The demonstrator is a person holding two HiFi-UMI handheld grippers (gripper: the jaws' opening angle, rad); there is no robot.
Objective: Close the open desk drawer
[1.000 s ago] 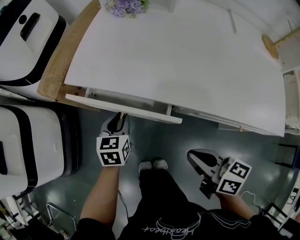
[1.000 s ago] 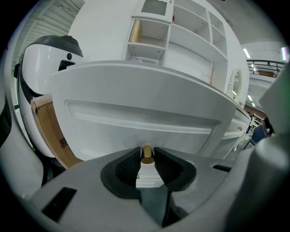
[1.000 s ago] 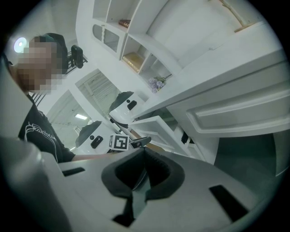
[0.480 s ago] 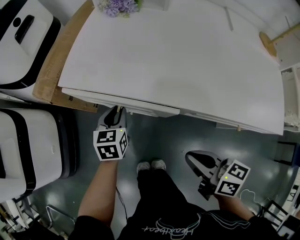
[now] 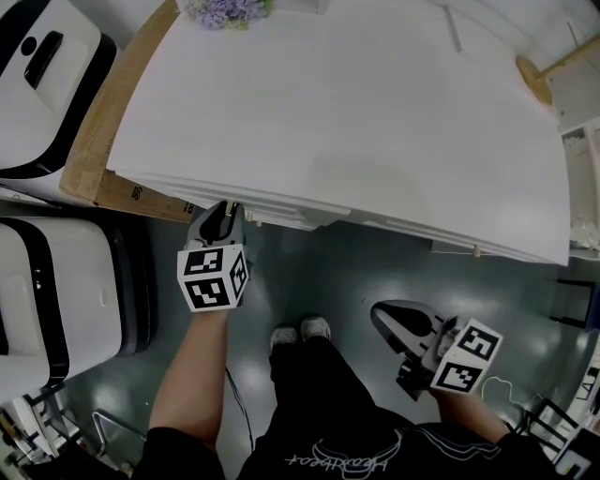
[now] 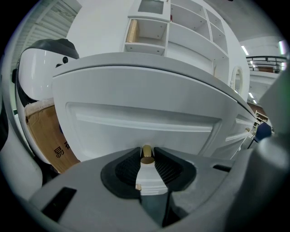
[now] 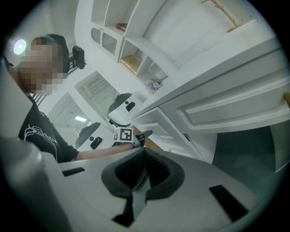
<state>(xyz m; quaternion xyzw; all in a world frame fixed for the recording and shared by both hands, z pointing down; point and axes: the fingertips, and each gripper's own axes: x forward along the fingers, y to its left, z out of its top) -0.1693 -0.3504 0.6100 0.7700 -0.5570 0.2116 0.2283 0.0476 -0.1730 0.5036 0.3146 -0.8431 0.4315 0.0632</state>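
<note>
The white drawer front (image 6: 136,122) fills the left gripper view, and its small brass knob (image 6: 146,154) sits between the pads of my left gripper (image 6: 146,157), which is shut on it. In the head view my left gripper (image 5: 228,212) reaches up to the desk's front edge, where only a thin strip of the drawer (image 5: 281,214) shows under the white desk top (image 5: 356,122). My right gripper (image 5: 386,317) hangs lower right over the floor, away from the desk. Its pads meet with nothing between them in the right gripper view (image 7: 144,153).
Two white machines (image 5: 47,56) (image 5: 56,291) stand to the left, with a brown cardboard box (image 5: 103,131) against the desk's side. Purple flowers (image 5: 225,11) sit on the desk's far corner. Another drawer knob (image 5: 476,251) is at the right. The person's shoes (image 5: 300,330) stand on the grey floor.
The drawer has slid in under the desk top, from well out to almost flush. My left gripper went with it toward the desk, still on the knob. The right gripper stayed put.
</note>
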